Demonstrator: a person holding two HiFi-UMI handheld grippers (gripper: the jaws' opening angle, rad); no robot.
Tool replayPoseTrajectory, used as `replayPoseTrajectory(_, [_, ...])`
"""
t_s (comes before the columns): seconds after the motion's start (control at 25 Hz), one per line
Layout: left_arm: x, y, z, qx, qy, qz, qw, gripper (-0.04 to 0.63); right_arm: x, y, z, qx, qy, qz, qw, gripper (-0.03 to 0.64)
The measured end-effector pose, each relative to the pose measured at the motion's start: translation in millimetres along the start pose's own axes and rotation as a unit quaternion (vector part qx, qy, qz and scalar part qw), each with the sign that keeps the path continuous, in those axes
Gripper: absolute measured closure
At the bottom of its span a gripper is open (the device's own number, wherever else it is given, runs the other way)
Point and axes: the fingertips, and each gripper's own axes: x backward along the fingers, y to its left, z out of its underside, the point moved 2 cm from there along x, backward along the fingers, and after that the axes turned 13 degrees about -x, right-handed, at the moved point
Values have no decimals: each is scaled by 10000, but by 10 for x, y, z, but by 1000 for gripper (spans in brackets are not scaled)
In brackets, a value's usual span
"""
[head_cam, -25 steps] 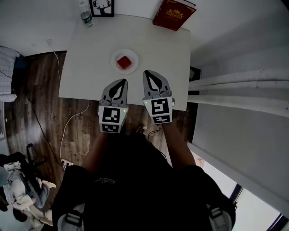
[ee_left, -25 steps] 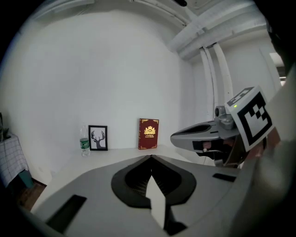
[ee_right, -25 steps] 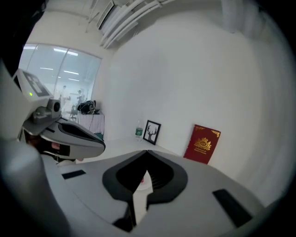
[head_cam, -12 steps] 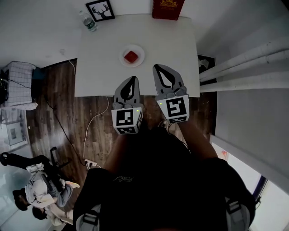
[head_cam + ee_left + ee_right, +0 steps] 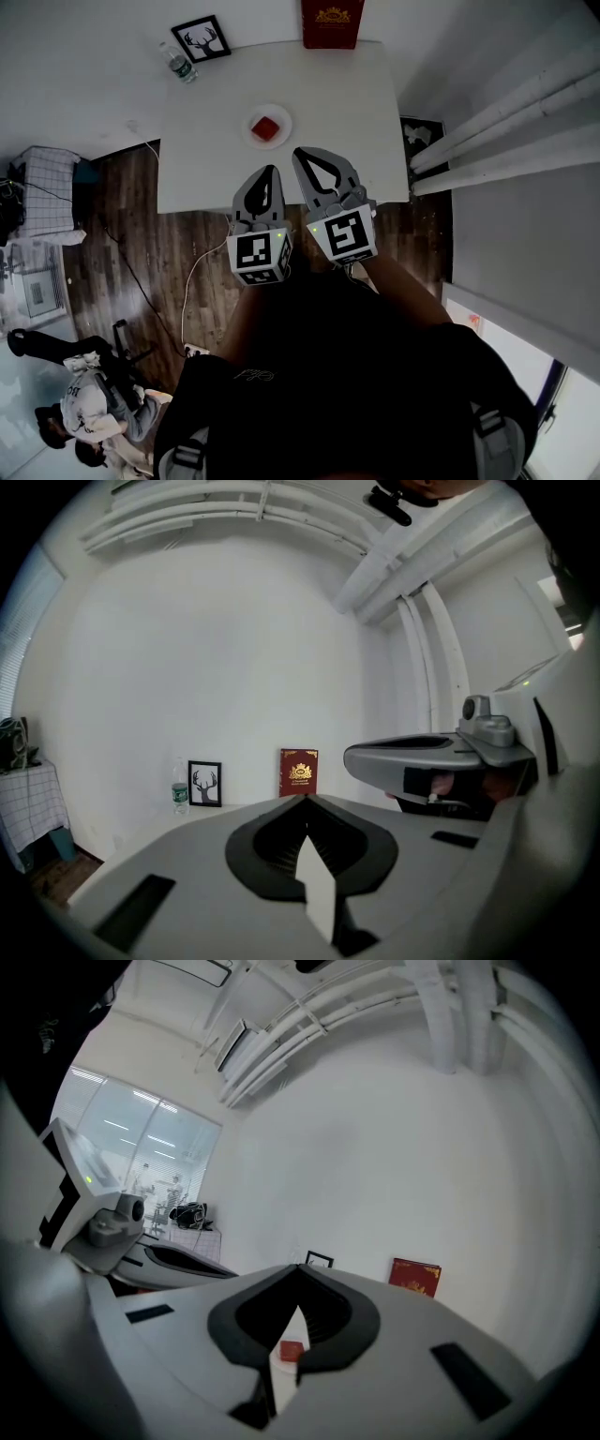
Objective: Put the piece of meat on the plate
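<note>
The piece of meat [image 5: 265, 128] lies on the white plate [image 5: 284, 116], on the bench [image 5: 356, 103]. The left tool [image 5: 268, 172] and the right tool [image 5: 300, 153] are side by side at the near edge of the bench. Their tips point toward the plate but stay apart from it. Both tools are closed and hold nothing.
</note>
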Motion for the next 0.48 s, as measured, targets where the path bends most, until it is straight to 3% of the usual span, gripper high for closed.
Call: replayPoseTrajectory(0.48, [-14, -82, -10, -126, 123, 102, 9998, 592, 50, -18, -11, -164, 115, -75, 9998, 597])
